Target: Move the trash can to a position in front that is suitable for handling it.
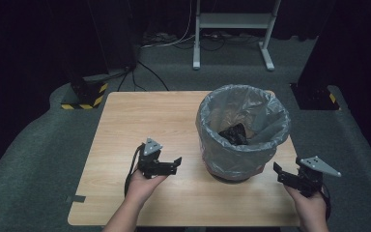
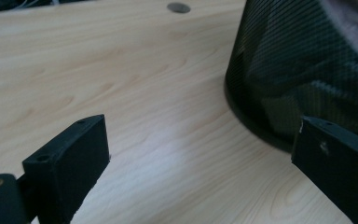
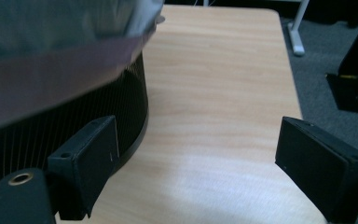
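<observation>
A black mesh waste bin [image 1: 241, 128] lined with a grey plastic bag stands on the right half of the wooden table [image 1: 140, 116]. Something black and crumpled [image 1: 234, 134] lies inside the bag. My left gripper [image 1: 176, 164] hovers left of the bin, open and empty, jaws pointing toward it. In the left gripper view the bin's mesh wall [image 2: 303, 70] fills the upper right between the spread jaws. My right gripper [image 1: 279, 175] is held at the bin's lower right, open and empty. The right gripper view has the bin [image 3: 51, 126] and its overhanging bag [image 3: 60, 51] at the left.
The table's right edge [image 3: 291, 84] lies close to my right gripper, with grey carpet beyond. A white metal stand [image 1: 232, 29] and black posts with yellow-striped bases [image 1: 84, 94] are on the floor behind the table. A small round grommet [image 2: 178, 7] sits near the table's far edge.
</observation>
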Tool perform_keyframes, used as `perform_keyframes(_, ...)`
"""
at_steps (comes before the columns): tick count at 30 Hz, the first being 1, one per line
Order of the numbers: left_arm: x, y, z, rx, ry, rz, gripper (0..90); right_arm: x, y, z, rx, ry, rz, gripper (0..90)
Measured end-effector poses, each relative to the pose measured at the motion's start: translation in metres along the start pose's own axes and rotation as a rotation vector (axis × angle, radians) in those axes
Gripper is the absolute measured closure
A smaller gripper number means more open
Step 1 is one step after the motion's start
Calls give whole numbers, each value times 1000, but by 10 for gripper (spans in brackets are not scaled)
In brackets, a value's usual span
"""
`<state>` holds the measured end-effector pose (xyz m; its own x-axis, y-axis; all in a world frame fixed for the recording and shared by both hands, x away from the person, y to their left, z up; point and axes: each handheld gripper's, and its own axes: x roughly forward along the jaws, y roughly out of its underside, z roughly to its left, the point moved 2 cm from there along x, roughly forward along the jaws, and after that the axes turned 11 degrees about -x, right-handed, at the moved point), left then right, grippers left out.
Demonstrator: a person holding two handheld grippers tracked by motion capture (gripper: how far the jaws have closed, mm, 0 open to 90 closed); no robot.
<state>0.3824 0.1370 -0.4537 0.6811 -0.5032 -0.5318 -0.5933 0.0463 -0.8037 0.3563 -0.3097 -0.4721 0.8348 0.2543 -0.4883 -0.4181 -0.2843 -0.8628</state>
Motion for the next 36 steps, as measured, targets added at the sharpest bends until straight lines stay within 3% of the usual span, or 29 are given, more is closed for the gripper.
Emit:
perform_keyframes(5,12,-20,-18,16,24,-15,39,-1,-16,-5,-20,13,-24,130)
perform_keyframes(14,26,-47,-32,30,15,-18,44,7,-42,-13,21,48,-83,129)
perform_keyframes(18,33,-50,-35,8,19,-11,48,17,-46,-16,33,68,-53,129)
perform_keyframes(23,38,-51,-38,16,18,-13,49,25,-46,-13,16,79,-27,130)
perform_keyframes(29,38,-51,-40,35,5,-24,54,31,-50,-7,-3,51,-57,131)
perform_keyframes(36,36,-52,-36,34,-6,-29,56,35,-56,2,-26,35,-57,221)
